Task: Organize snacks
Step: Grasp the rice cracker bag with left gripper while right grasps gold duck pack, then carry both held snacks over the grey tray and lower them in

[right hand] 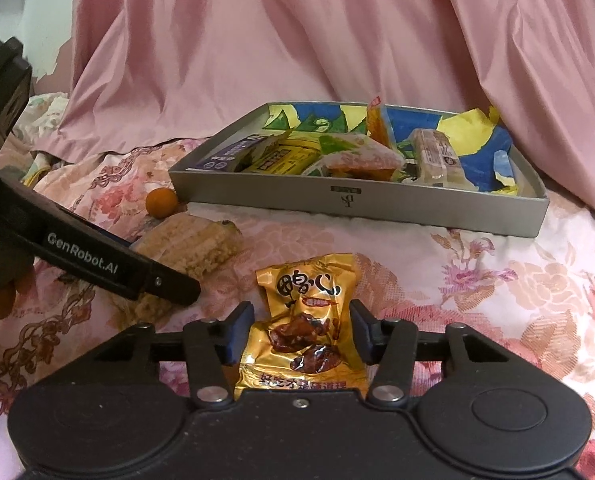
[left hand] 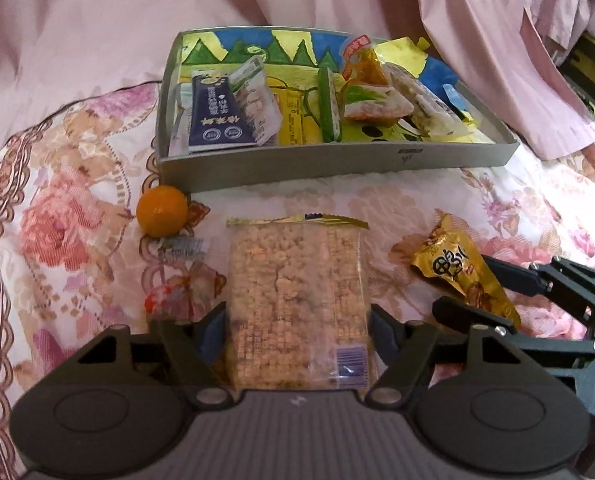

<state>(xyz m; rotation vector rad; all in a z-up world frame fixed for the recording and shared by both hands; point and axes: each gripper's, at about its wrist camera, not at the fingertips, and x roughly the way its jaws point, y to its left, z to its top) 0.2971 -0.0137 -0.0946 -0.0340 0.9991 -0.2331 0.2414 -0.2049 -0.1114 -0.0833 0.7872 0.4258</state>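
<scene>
A clear pack of puffed rice bars (left hand: pixel 293 292) lies on the flowered bedspread, with its near end between the jaws of my left gripper (left hand: pixel 297 320); both pads touch its sides. To its right lies a gold foil snack packet (right hand: pixel 309 320), which my right gripper (right hand: pixel 301 320) clasps with a pad against each edge. A grey tray (left hand: pixel 337 164) with a painted bottom stands behind them and holds several wrapped snacks. The right wrist view shows the tray (right hand: pixel 357 208), the rice bar pack (right hand: pixel 193 248) and one of the left gripper's fingers (right hand: pixel 137 276).
An orange (left hand: pixel 162 210) sits by the tray's near left corner. A small clear wrapped sweet (left hand: pixel 181 276) lies just left of the rice bar pack. Pink cloth (right hand: pixel 297 40) hangs behind the tray and drapes over its far right side.
</scene>
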